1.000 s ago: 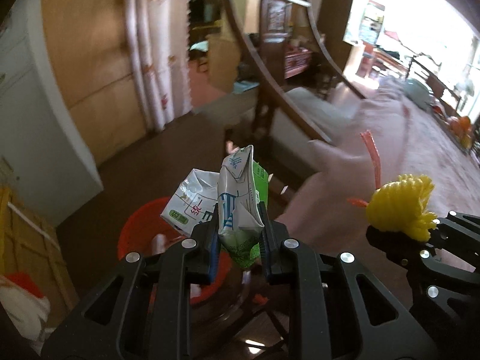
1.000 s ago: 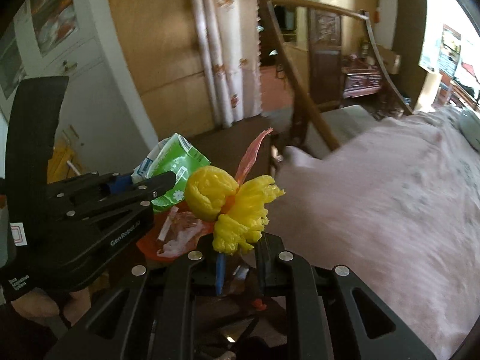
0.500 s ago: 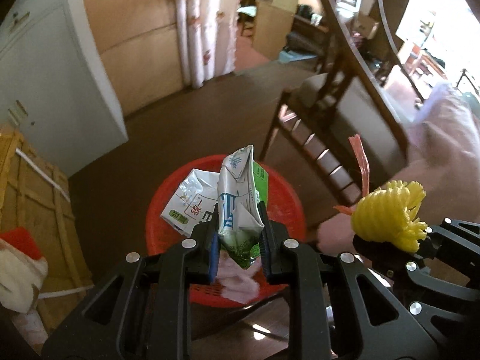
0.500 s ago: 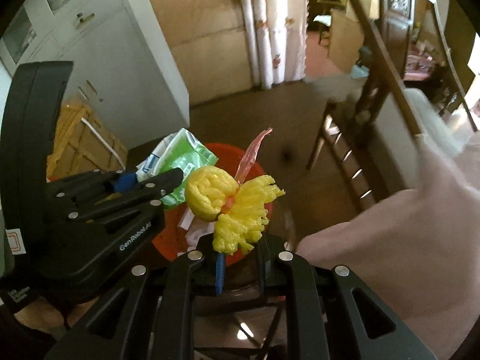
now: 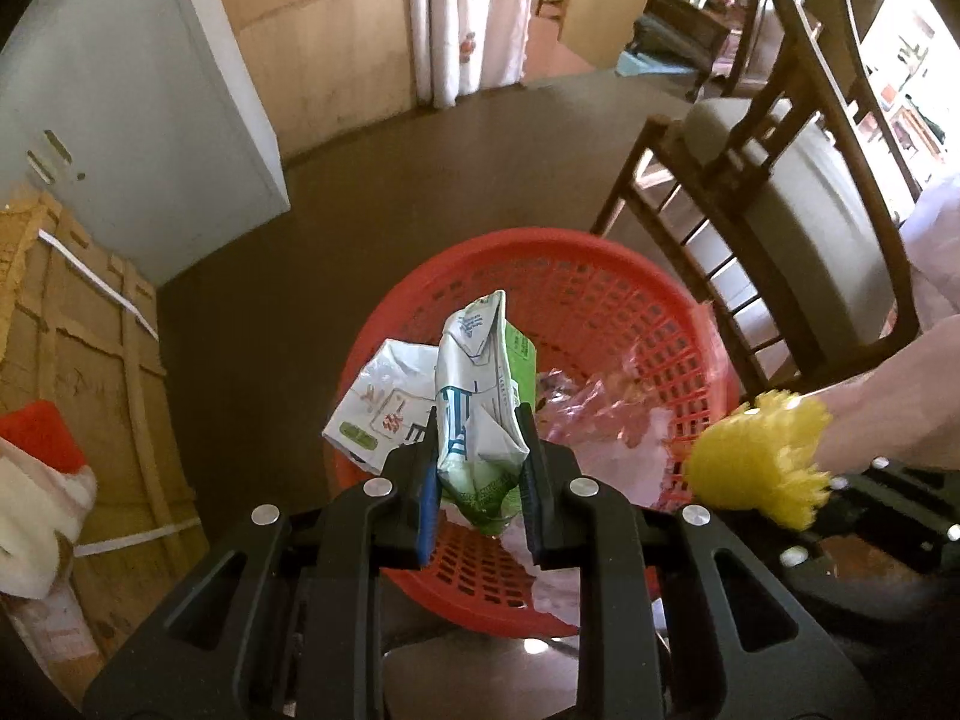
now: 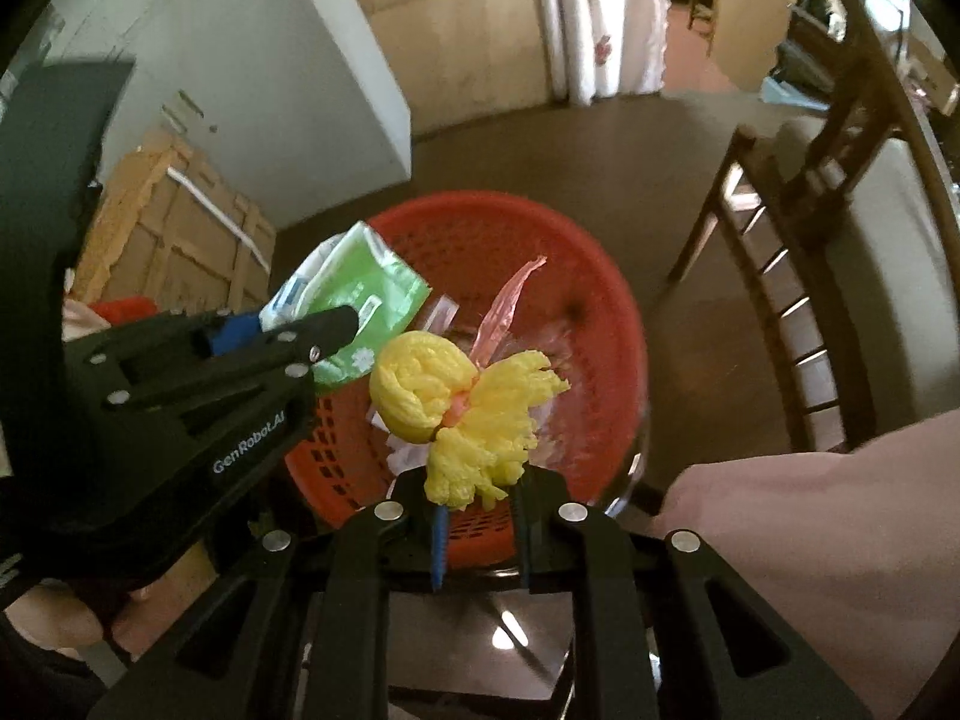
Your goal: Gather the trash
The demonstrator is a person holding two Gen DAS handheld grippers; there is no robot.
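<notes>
Above the red basket point(image 5: 606, 300), a crushed green-and-white carton point(image 5: 480, 414) is pinched at its lower end by the left gripper point(image 5: 480, 498), jaws narrow and pressed on its sides. A second flattened carton point(image 5: 384, 414) is seen just behind it — whether it is clamped too cannot be told. In the right wrist view a yellow foam net point(image 6: 468, 414), bunched with a pink plastic strip point(image 6: 507, 306), is seated between the fingers of the right gripper point(image 6: 480, 516); those jaws have just been opening, and the net is seen between them, the grip judged loose or about to be let go. Both loads are judged light, soft and crumpled, not fragile — the carton is stiff enough at its folds to be gripped there, the net springy and best taken at its knotted middle. The carton film is probably a bit slippery. Pink plastic wrap point(image 5: 600, 414) is already lying in the basket. A wooden chair point(image 5: 780, 210), a white cabinet point(image 5: 138, 120) and a cardboard crate point(image 5: 78, 372) are seen around it on the dark floor.
</notes>
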